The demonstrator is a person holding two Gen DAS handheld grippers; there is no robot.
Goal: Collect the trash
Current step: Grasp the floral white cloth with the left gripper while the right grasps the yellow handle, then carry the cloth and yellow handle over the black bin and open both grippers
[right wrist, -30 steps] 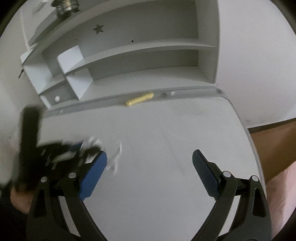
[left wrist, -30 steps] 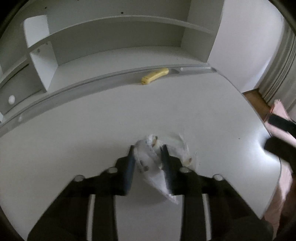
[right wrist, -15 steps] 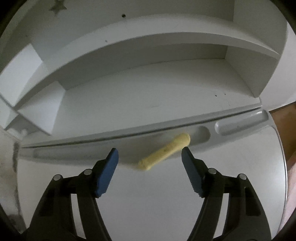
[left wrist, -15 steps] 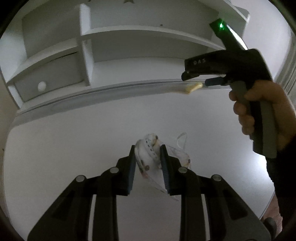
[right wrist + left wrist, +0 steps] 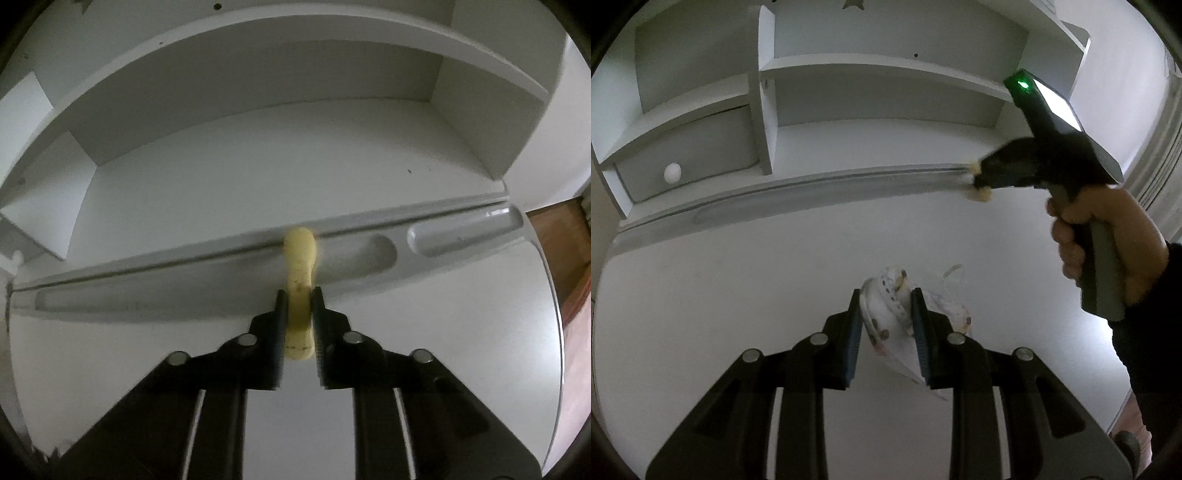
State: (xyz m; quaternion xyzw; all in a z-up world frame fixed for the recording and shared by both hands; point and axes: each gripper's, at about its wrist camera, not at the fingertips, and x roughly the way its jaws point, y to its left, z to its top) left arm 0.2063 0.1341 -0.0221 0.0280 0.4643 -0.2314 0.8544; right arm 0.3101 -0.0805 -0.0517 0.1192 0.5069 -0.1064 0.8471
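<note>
Left gripper [image 5: 884, 295] clamps a crumpled mask [image 5: 886, 321] above open counter [image 5: 738, 280]. Right gripper [image 5: 298, 295] pinches a yellow peel [image 5: 300, 258], probably banana, at the far groove [image 5: 147, 299].

1. Crumpled white face mask [image 5: 886, 325] with small printed dots and a loose ear loop, pinched between the left jaws, hanging just above the table.
2. Stubby pale yellow, peanut-shaped piece [image 5: 300, 291], a bit blurred, standing end-on, clamped in the right jaws over the groove at the table's back edge.
</note>
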